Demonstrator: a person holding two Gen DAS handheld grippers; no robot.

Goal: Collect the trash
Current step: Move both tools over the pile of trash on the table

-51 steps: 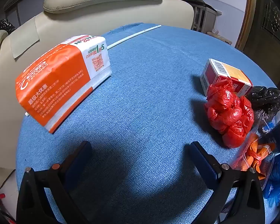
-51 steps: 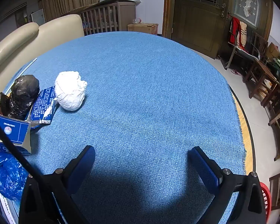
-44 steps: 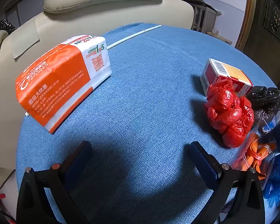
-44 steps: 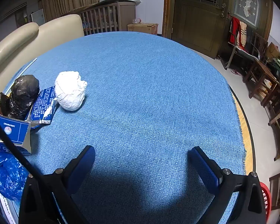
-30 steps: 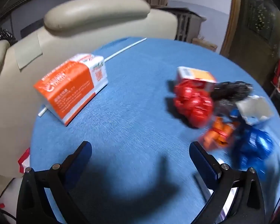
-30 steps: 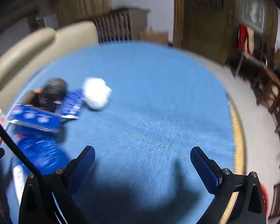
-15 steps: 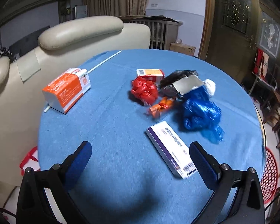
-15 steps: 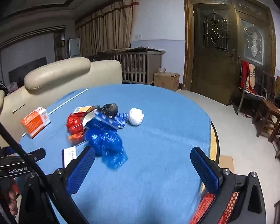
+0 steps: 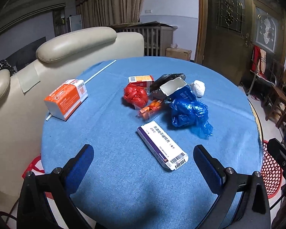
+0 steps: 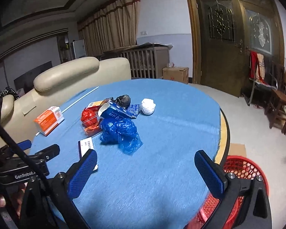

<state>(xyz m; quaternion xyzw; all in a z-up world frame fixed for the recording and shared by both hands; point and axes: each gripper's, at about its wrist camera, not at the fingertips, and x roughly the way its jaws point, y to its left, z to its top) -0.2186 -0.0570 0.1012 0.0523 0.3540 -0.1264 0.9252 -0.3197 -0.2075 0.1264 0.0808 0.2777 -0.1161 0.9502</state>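
The round blue table (image 9: pixel 108 171) fills the middle of both frames. A red basket (image 10: pixel 242 169) is seen at the lower right, beside the table edge. The trash is gathered at the frame centre: an orange pack (image 9: pixel 65 99) at the left, a blue bag (image 9: pixel 188 112), a red bag (image 9: pixel 135 95), a white box (image 9: pixel 162 145) nearest. The left gripper (image 9: pixel 143 162) and right gripper (image 10: pixel 145 168) are both held spread wide, nothing between the fingers.
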